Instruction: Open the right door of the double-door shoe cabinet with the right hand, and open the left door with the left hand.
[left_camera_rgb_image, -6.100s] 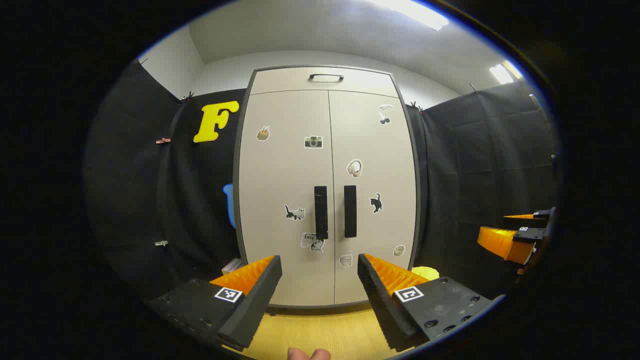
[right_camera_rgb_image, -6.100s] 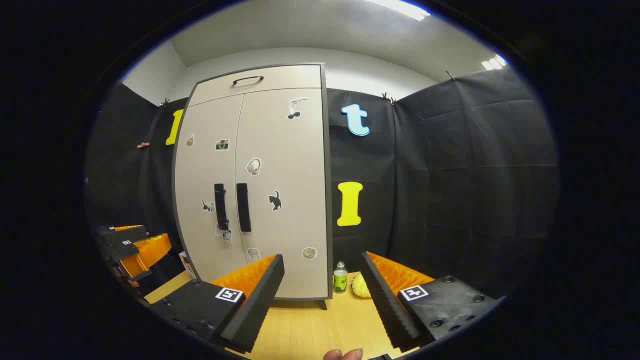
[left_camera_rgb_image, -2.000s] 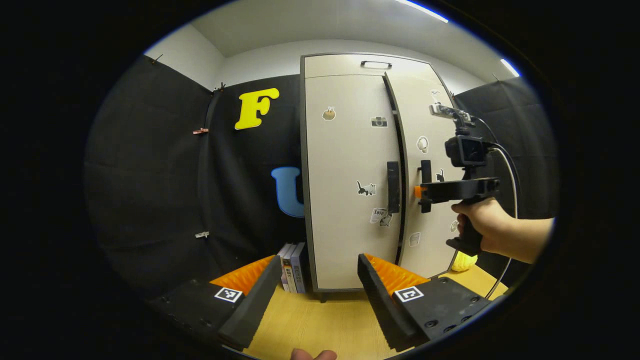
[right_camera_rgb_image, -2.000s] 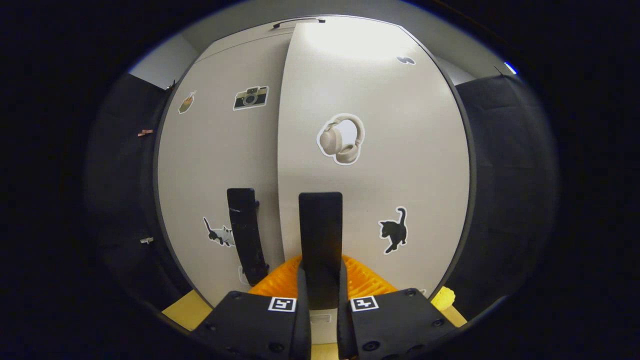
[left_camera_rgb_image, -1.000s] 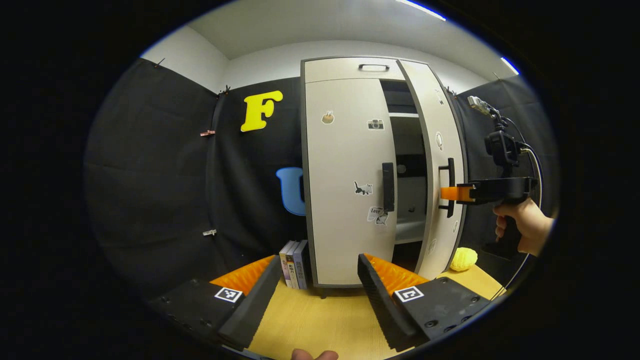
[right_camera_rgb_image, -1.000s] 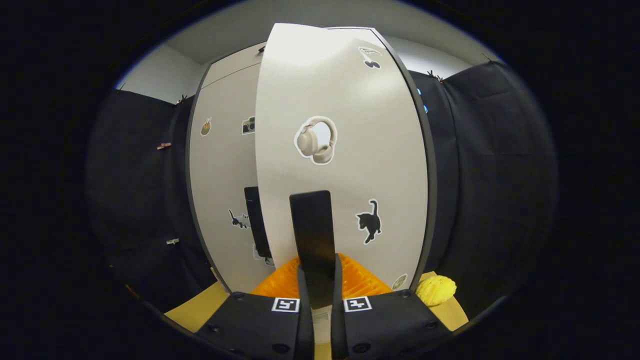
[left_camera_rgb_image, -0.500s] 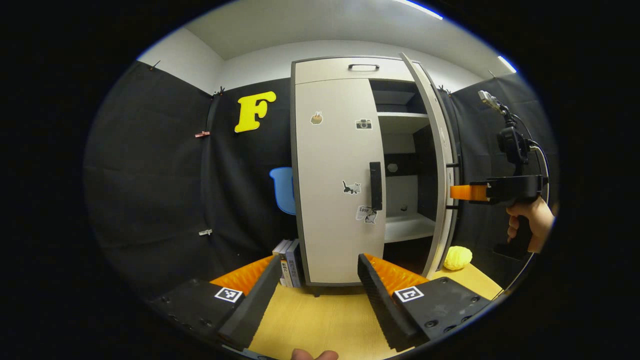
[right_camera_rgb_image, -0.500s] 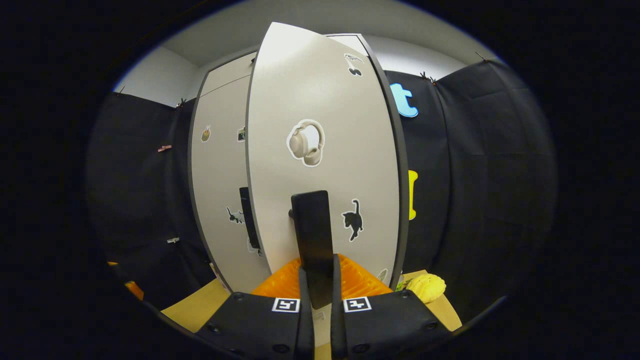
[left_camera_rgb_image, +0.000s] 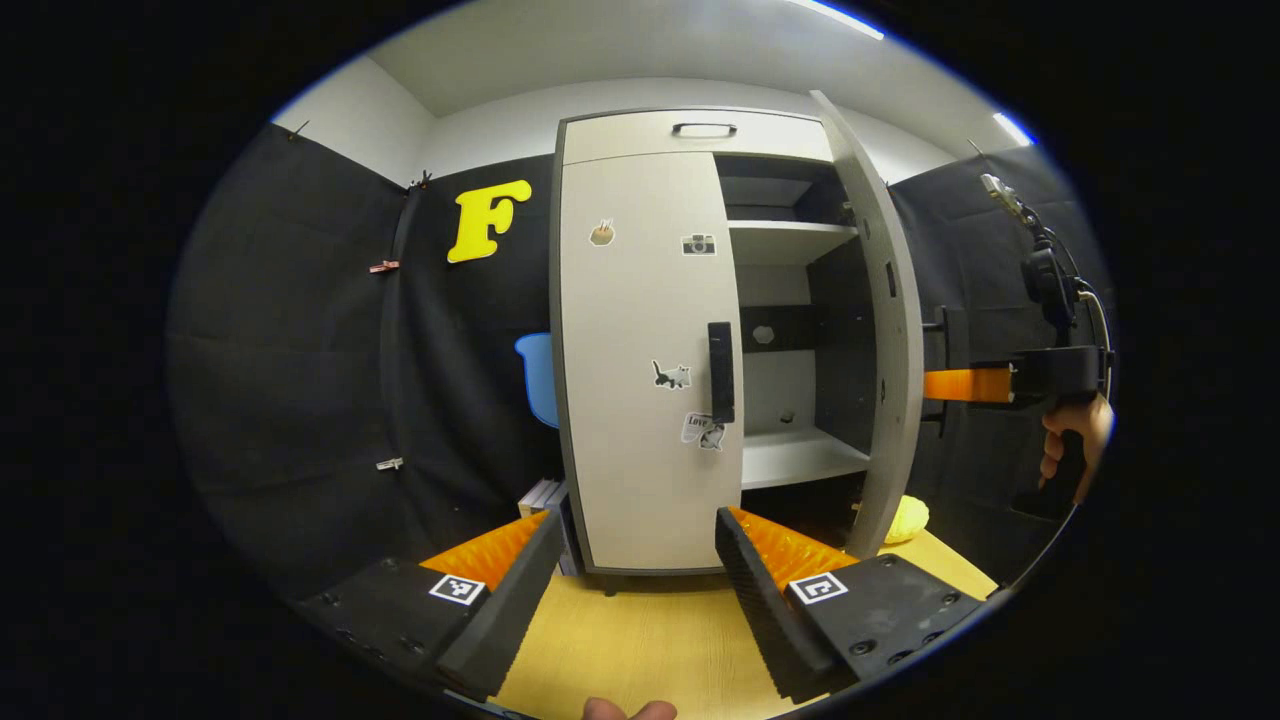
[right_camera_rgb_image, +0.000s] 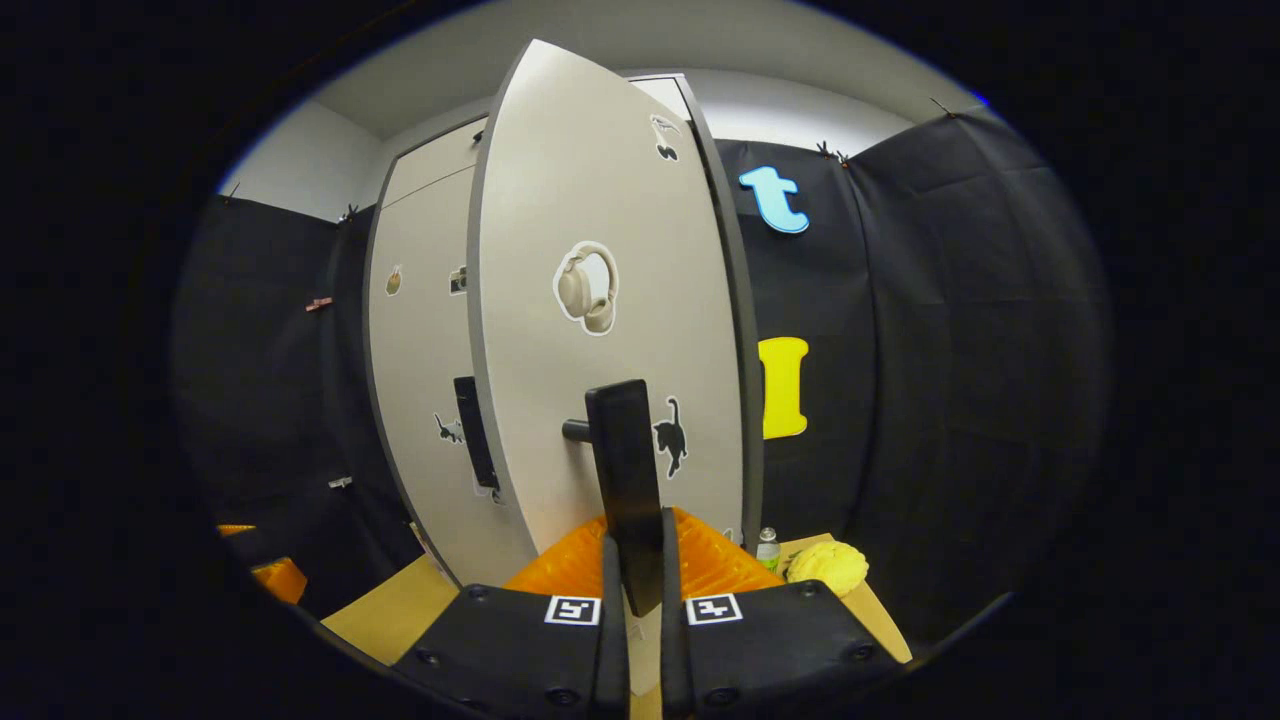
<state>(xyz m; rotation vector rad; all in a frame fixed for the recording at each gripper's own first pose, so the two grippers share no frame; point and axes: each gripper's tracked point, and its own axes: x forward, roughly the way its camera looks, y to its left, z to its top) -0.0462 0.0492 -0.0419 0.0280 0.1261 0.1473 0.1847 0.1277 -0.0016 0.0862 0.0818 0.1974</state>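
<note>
In the left gripper view, the left tool (left_camera_rgb_image: 635, 560) hangs released over the table (left_camera_rgb_image: 640, 650), in front of the cabinet (left_camera_rgb_image: 690, 135). The left door (left_camera_rgb_image: 645, 400) is closed, its handle (left_camera_rgb_image: 720, 372) untouched. The right door (left_camera_rgb_image: 885, 330) stands swung out from the cabinet, baring shelves (left_camera_rgb_image: 800, 455). Beyond that door a hand (left_camera_rgb_image: 1075, 440) holds the right tool. A yellow ball (left_camera_rgb_image: 908, 520) lies by the door's foot.

In the right gripper view, the right tool (right_camera_rgb_image: 638, 590) is clenched on the right door's handle (right_camera_rgb_image: 625, 470), the door (right_camera_rgb_image: 600, 220) angled off the cabinet.
</note>
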